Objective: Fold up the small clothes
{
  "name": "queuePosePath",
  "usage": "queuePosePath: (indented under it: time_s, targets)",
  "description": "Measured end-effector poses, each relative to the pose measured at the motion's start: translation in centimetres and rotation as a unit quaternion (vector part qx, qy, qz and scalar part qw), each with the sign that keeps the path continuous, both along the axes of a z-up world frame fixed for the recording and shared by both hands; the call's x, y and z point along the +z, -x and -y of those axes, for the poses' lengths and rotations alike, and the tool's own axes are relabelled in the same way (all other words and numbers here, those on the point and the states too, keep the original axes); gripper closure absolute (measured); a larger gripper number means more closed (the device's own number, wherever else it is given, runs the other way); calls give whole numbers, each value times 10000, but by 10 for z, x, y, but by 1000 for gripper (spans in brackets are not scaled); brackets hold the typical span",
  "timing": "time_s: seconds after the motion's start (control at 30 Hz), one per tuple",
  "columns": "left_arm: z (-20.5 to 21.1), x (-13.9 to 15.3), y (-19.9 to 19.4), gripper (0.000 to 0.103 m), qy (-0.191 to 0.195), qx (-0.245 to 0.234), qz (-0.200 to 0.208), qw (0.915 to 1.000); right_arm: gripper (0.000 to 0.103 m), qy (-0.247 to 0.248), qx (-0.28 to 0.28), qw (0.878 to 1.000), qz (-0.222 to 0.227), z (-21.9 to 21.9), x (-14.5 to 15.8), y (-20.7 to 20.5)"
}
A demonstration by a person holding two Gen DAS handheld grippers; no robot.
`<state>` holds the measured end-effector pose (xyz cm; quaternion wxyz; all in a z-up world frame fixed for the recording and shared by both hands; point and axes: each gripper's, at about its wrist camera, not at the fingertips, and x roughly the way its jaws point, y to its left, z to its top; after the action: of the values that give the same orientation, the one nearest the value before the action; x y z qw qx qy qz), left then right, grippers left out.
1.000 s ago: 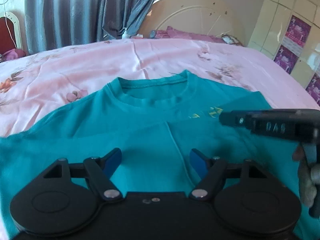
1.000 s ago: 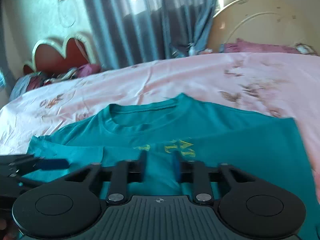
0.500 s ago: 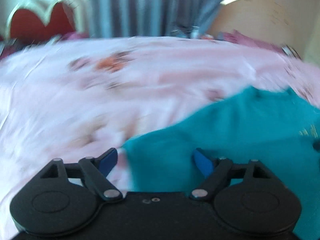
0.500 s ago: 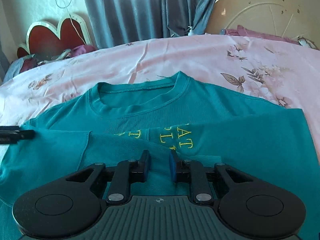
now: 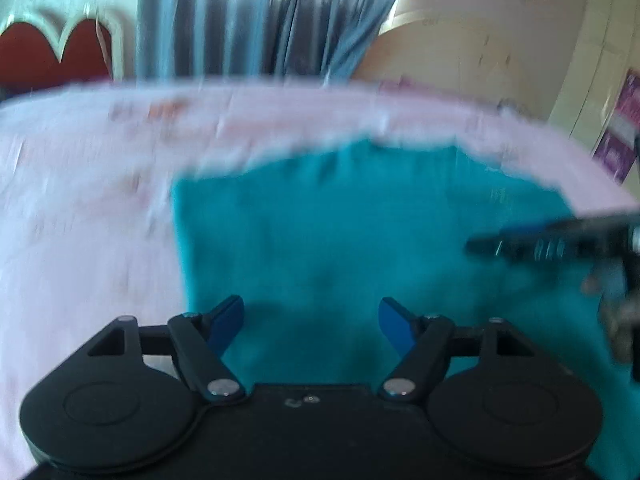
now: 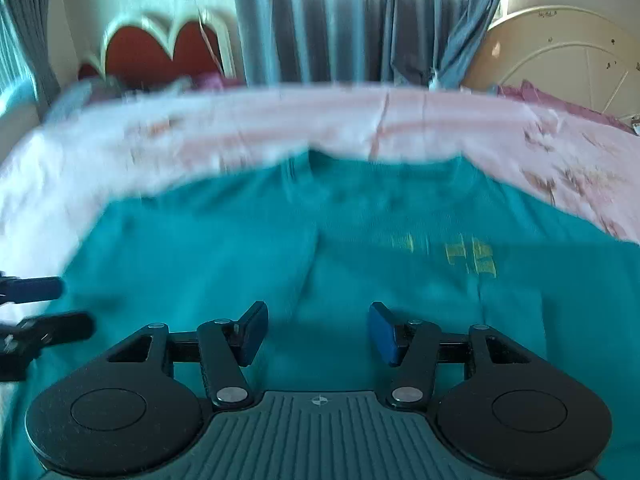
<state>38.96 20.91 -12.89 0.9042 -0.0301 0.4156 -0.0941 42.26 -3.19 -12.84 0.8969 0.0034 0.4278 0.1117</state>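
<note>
A teal T-shirt [image 6: 224, 264] with yellow lettering [image 6: 472, 256] lies flat on the pink floral bedsheet [image 6: 120, 152], its left side folded in over the body. My right gripper [image 6: 316, 330] hangs over the shirt's lower middle, its jaws opening, and only flat cloth lies below its blue pads. My left gripper [image 5: 312, 322] hovers over the shirt [image 5: 340, 232] near its left edge, jaws closing a little but still wide, gripping nothing. The right gripper [image 5: 476, 242] shows at the right of the left wrist view, and the left gripper [image 6: 76, 306] at the left edge of the right wrist view. Both views are motion-blurred.
The bedsheet [image 5: 80, 220] spreads to the left and behind the shirt. A red heart-shaped headboard [image 6: 160, 48], grey-blue curtains [image 6: 340, 20] and a round cream board [image 6: 560, 60] stand behind the bed. A tiled wall with purple posters [image 5: 616, 140] is at the right.
The right gripper has let go of the shirt fold it pinched, and its jaws now stand apart. The left gripper swung left past the shirt's edge, then came back over the cloth.
</note>
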Motion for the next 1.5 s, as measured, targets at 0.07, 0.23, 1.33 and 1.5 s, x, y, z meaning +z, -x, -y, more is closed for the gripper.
queuePosePath:
  time_s: [0.07, 0.23, 1.33, 1.5]
  targets:
    - [-3, 0, 26, 29, -79, -165, 139, 9997, 49, -108, -144, 9998, 58, 7, 4, 11]
    - [-14, 16, 41, 31, 27, 77, 404, 9992, 49, -350, -561, 9973, 323, 22, 14, 34]
    - [-20, 5, 23, 56, 80, -65, -57, 9999, 66, -141, -1748, 9845, 80, 89, 17, 58]
    - [-27, 20, 44, 11, 237, 157, 311, 9991, 64, -247, -1916, 9805, 370, 118, 43, 104]
